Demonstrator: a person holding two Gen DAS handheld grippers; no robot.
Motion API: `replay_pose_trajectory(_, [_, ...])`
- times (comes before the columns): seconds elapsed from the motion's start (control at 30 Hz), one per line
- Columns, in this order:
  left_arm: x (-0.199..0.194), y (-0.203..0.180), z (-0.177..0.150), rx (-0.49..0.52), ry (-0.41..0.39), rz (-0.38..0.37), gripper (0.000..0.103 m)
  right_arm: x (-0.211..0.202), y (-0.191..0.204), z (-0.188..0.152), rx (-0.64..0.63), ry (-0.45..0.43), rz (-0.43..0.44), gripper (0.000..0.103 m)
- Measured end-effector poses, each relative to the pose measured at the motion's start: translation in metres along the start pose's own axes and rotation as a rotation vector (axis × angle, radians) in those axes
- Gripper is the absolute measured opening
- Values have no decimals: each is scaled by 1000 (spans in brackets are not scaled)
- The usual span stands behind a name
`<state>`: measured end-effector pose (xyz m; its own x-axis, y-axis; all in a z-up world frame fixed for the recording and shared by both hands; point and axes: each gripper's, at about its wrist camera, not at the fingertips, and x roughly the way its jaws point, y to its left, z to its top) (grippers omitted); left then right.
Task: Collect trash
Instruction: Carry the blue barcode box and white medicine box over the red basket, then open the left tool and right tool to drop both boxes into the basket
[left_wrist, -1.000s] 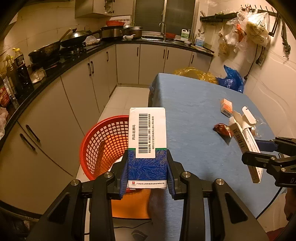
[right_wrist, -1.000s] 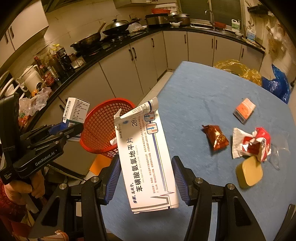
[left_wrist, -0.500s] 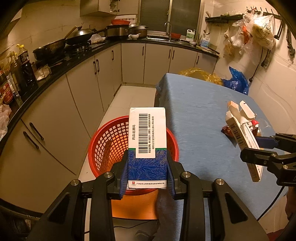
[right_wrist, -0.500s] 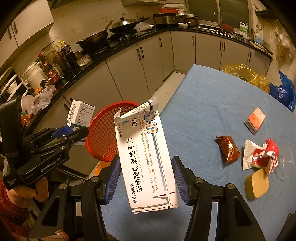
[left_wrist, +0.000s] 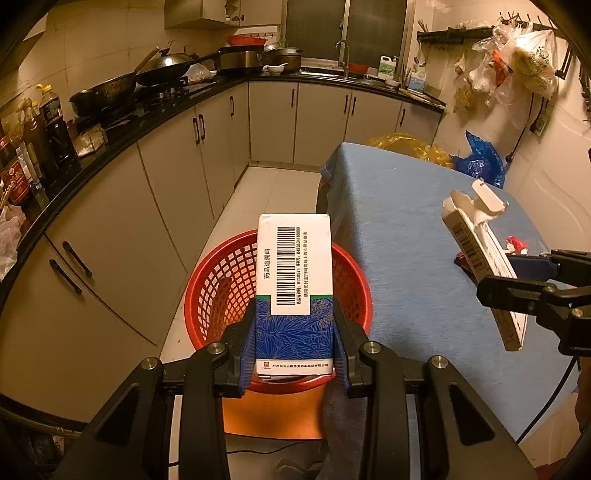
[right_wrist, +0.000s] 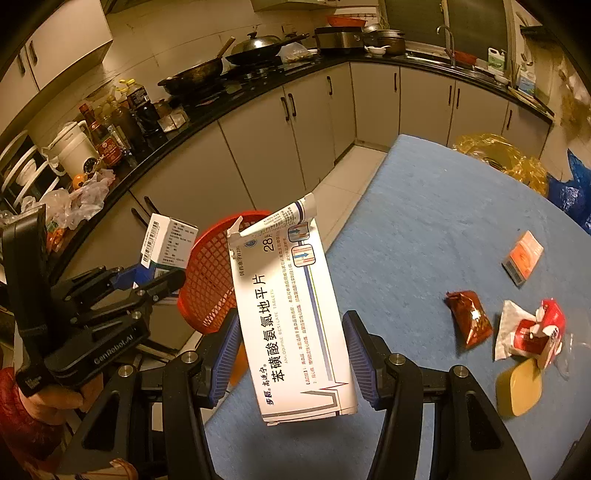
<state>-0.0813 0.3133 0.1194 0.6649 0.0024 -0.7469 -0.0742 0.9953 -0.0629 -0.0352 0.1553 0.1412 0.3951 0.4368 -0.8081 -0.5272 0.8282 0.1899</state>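
My left gripper (left_wrist: 294, 328) is shut on a blue and white medicine box (left_wrist: 294, 280) and holds it right above the red mesh basket (left_wrist: 221, 284) on the floor beside the table. My right gripper (right_wrist: 290, 354) is shut on a long white tablet box (right_wrist: 291, 314) with an open flap, held over the table's left edge; it also shows in the left wrist view (left_wrist: 480, 254). The basket (right_wrist: 210, 273) lies to the left of that box, beyond the table edge. The left gripper and its box (right_wrist: 166, 243) show in the right wrist view.
The blue-covered table (right_wrist: 424, 221) carries a brown snack wrapper (right_wrist: 469, 317), a red and white wrapper (right_wrist: 532, 328), a yellow lid (right_wrist: 517, 384) and an orange box (right_wrist: 522, 256). Kitchen cabinets (left_wrist: 166, 177) run along the left. A yellow bag (left_wrist: 410, 146) lies at the table's far end.
My left gripper has moved forward with its box, so the basket now sits directly below it. My right gripper has shifted left towards the table edge with the tablet box.
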Motion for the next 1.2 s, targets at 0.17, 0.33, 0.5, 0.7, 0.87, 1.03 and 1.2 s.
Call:
replay_pose_trajectory(0.17, [5,3,1,1,7,5,33,6,5,10,-8,-3,7,60])
replay_pose_trajectory(0.33, [9,5,3,-1,13,6,33,11,7,19,-10,-5,12,60])
replay_pose_trajectory(0.5, [15,7,3,-3,23,9,33,17,8,26,-9,-1,17,60])
replay_pose_trajectory(0.7, [33,19,5,-24,46,-11,33,30,5,35,14,13,28,60])
replay_pose_trajectory(0.87, [53,35,3,-78,82,-41,33,49,4,50,43,33,56,60])
replay_pose_trajectory(1.03, [60,44,0,-95,86,-48,33,70,10,64,54,57,83,60])
replay_pose_trajectory(1.2, [57,47,1,-108,76,-69,42,88,18,74,54,77,107,62])
